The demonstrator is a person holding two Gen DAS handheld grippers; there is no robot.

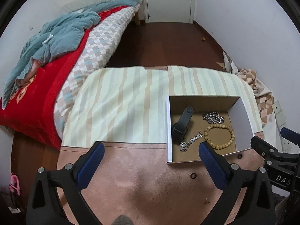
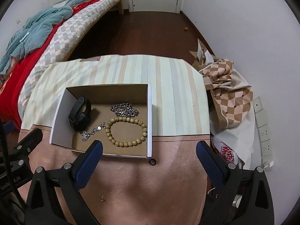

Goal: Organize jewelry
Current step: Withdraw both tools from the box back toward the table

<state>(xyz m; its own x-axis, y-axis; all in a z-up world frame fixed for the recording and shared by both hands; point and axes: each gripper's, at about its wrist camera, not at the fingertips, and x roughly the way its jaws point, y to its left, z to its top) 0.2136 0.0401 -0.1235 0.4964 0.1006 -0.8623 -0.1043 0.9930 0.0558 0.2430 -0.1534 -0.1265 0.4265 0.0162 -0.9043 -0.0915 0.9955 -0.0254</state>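
An open cardboard box (image 1: 169,123) (image 2: 149,120) sits on the cloth-covered table. In it lie a black smart band (image 1: 182,124) (image 2: 79,113), a silver chain (image 1: 213,117) (image 2: 123,109), a wooden bead bracelet (image 1: 219,136) (image 2: 126,131) and a sparkly silver bracelet (image 1: 190,143) (image 2: 92,131). A small black ring (image 1: 193,175) (image 2: 152,161) lies on the pink cloth just in front of the box, another ring (image 1: 239,156) to its right. A small gold earring (image 1: 206,202) (image 2: 101,199) lies nearer. My left gripper (image 1: 151,155) and right gripper (image 2: 149,153) are open and empty above the pink cloth.
A bed with a red sheet and blue blanket (image 1: 56,37) stands to the left. Crumpled checked cloth (image 2: 228,93) and a power strip (image 2: 263,129) lie right of the table. The right gripper's body (image 1: 277,153) shows at the left view's right edge. Dark wooden floor lies beyond the table.
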